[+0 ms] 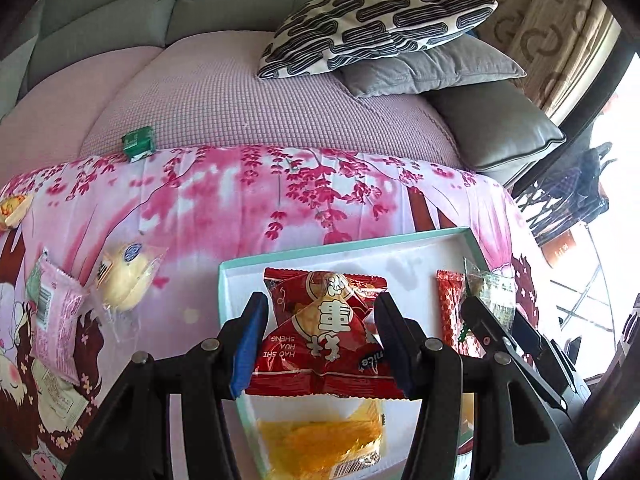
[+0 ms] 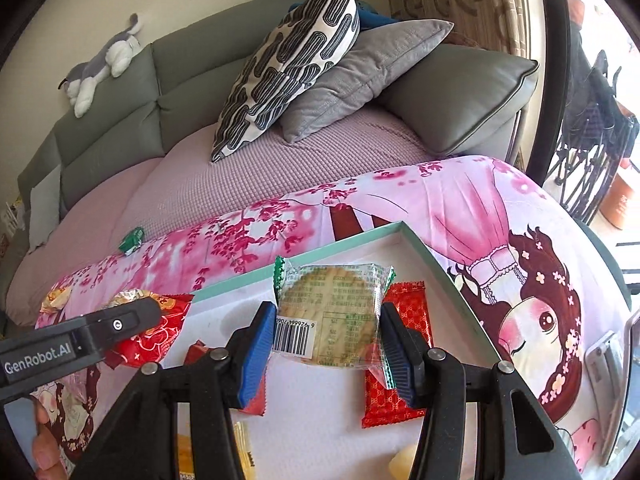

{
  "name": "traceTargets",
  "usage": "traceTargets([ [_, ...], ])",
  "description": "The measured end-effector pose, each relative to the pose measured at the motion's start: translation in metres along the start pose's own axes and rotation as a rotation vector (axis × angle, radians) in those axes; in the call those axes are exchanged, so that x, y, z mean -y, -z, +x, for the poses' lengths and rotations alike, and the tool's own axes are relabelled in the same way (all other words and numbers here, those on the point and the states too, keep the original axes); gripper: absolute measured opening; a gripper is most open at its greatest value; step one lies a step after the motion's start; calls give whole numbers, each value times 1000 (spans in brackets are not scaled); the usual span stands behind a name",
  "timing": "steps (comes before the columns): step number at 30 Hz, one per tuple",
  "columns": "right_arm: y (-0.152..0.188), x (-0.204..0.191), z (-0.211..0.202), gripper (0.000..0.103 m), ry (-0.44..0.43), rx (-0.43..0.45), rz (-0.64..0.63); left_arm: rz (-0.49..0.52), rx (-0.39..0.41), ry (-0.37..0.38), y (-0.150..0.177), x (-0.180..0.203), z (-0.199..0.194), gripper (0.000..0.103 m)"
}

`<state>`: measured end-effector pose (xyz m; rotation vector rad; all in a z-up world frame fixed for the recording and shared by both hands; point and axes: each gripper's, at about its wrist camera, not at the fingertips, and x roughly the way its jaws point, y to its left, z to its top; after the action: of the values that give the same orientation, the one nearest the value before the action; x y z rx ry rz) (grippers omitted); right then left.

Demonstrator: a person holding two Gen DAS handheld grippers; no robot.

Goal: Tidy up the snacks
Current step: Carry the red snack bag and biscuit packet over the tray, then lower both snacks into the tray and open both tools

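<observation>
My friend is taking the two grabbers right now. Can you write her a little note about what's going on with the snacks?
Left gripper: shut on the red snack packet, held over the tray.
Right gripper: shut on the clear cracker packet, also over the tray.
Already in the tray: a yellow packet and a red patterned packet.
Left out on the pink cloth: the round yellow bun, the pink packet, a packet at the far left edge and the small green box.
Next, probably: set both held packets down in the tray, then fetch the rest.
</observation>
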<state>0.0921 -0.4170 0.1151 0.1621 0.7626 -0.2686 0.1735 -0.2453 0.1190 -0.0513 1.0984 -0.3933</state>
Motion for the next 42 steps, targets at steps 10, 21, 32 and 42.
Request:
traceTargets([
  [10,7,7,29,55,19,-45,4,39,-28,-10,-19,26,43,57],
  [21,10,12,42,56,33,-78,13,49,-84,-18,-15,34,80,57],
  [32,9,9,42,65,66,-93,-31,26,-102,-16,-14,32,80,57],
  [42,4,6,19,65,78,-95,-46,-13,-84,-6,-9,21,55,58],
])
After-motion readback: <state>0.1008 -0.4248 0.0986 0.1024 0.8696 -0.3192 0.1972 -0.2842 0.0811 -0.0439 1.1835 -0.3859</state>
